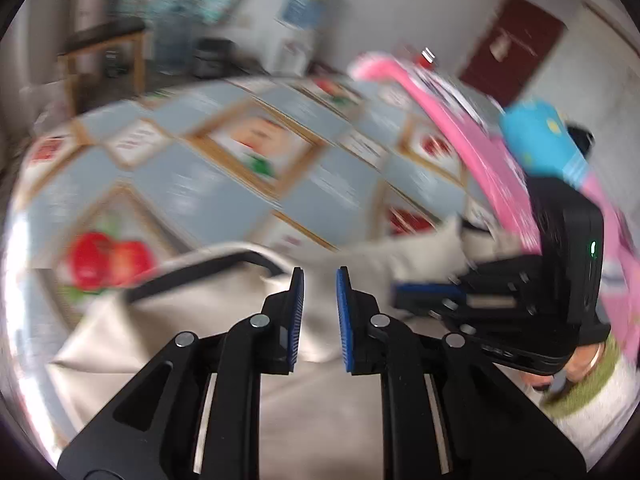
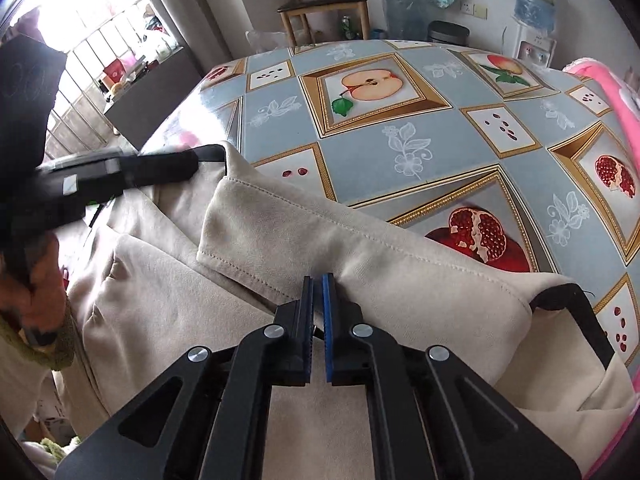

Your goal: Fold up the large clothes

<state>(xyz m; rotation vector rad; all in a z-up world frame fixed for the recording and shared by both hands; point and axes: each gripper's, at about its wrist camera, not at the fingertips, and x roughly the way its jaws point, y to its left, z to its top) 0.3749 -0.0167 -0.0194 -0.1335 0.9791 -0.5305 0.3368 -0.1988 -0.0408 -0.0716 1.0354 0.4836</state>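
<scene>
Two pairs of tongs work over one cream garment (image 2: 280,240) spread on the near side of the surface (image 2: 360,128), which wears a blue fruit-print cloth. At the far left of the right wrist view the left tongs (image 1: 319,316) reach in, blurred; their own camera shows the blue pads apart, nothing between them, hanging just over the fabric. Further right, the right tongs (image 2: 317,328) are nearly closed — pinching a cream fold below the stitched collar. A pink blanket (image 2: 612,92) lies at the right edge
</scene>
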